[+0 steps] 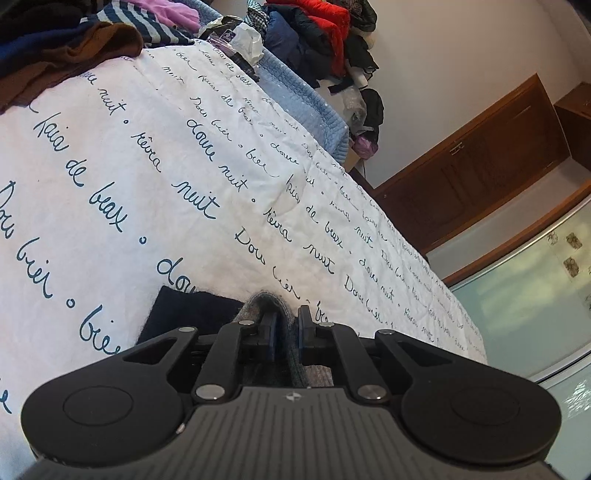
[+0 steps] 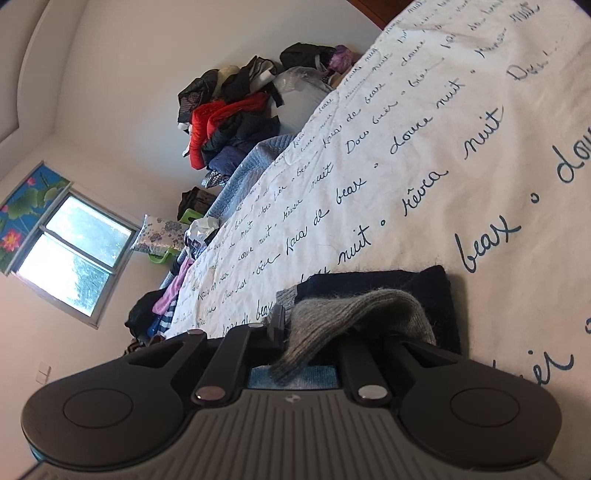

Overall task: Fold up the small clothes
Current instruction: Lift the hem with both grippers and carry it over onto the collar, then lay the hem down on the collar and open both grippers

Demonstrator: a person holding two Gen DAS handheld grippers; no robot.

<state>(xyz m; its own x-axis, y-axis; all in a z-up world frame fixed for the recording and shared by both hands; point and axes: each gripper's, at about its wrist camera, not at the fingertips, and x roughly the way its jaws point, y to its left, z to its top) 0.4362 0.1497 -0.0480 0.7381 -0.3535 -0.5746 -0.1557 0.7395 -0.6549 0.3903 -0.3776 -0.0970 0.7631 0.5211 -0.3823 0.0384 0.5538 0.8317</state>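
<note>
A small grey knit garment (image 1: 258, 301) lies low on the white bedspread with blue script (image 1: 155, 155), over a dark navy knit piece (image 1: 188, 314). My left gripper (image 1: 287, 325) is shut on a fold of the grey knit, which bulges up between its fingers. In the right wrist view the grey knit (image 2: 351, 314) drapes over my right gripper (image 2: 317, 328) and hides its right finger; the jaws look closed on the cloth. The navy piece (image 2: 388, 280) lies flat behind it on the bedspread (image 2: 424, 129).
A heap of clothes, brown, striped and purple (image 1: 92, 33), sits at the bed's far left corner. A light blue blanket (image 1: 295, 92) and a pile of red and dark jackets (image 1: 321, 33) line the far side. A wooden cabinet (image 1: 480, 162) and a window (image 2: 74, 254) are beyond.
</note>
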